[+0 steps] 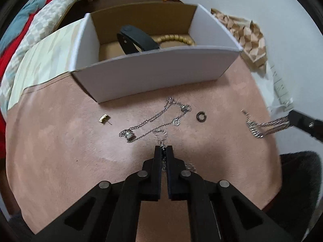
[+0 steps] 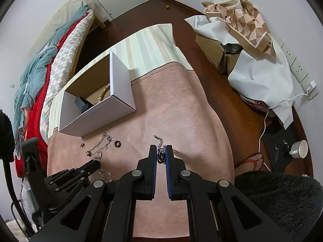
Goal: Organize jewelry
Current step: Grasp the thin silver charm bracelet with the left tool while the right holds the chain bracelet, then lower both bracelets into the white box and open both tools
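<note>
**Lift both chains clear before carrying them to the box**

On the pink worktop (image 1: 60, 141), a gold earring (image 1: 104, 119) lies apart at left. The left tongs (image 1: 163, 149) are clenched on one end of the long silver chain (image 1: 153, 121); raise slowly so its charms don't snag. A dark ring (image 1: 200, 116) sits beside it. The right tongs (image 2: 160, 151) are clenched on a chunky chain bracelet (image 2: 160, 147). The white box (image 1: 157, 70) waits behind.
</note>
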A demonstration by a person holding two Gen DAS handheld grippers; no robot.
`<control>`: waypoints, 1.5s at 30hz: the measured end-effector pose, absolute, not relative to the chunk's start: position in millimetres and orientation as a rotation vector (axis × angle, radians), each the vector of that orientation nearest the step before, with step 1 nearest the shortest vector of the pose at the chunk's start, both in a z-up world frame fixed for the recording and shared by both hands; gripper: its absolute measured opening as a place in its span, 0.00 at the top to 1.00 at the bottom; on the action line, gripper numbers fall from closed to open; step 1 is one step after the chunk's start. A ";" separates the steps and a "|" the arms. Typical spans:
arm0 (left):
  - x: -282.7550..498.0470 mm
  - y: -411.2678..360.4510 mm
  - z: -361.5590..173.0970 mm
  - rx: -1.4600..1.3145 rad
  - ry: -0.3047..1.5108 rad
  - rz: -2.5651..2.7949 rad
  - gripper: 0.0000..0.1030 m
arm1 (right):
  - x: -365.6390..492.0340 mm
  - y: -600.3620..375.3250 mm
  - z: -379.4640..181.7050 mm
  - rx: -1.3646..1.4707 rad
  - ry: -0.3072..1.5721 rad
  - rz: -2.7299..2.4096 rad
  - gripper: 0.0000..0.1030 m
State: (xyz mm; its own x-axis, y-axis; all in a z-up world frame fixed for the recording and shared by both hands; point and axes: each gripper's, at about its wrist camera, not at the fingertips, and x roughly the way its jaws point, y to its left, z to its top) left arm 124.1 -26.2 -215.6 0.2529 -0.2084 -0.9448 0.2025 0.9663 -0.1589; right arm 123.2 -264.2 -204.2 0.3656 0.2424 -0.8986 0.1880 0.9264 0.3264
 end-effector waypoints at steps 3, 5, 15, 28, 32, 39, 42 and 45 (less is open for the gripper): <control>120.2 -19.5 -197.0 -0.043 1.251 -0.285 0.98 | 123.4 -261.2 -197.9 0.417 1.194 0.055 0.92; 118.7 -15.6 -181.0 -0.062 1.222 -0.290 0.98 | 124.0 -257.7 -192.1 0.419 1.185 0.071 0.92; 134.1 -2.2 -102.3 -0.138 1.073 -0.315 0.98 | 140.2 -230.3 -134.6 0.417 1.096 0.184 0.92; 211.0 24.2 -62.1 -0.145 1.004 -0.284 0.98 | 222.6 -175.9 -63.5 0.293 1.001 0.278 0.92; 244.2 27.6 -86.0 -0.136 1.057 -0.267 0.98 | 258.3 -160.2 -89.8 0.270 1.072 0.272 0.92; 281.3 28.4 -128.5 -0.145 1.159 -0.260 0.98 | 305.2 -138.4 -143.6 0.253 1.198 0.293 0.92; 288.1 31.4 -137.2 -0.154 1.198 -0.234 0.97 | 319.2 -132.7 -156.7 0.262 1.230 0.319 0.92; 290.6 34.1 -139.6 -0.177 1.214 -0.217 0.95 | 333.2 -130.0 -168.8 0.254 1.267 0.331 0.92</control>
State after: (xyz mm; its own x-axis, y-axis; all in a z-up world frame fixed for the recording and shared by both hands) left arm 290.6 34.1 -139.6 0.3326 -0.2597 -0.9066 0.0711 0.9655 -0.2505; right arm 333.2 -130.0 -168.8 0.2622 0.3797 -0.8872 -0.1027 0.9251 0.3656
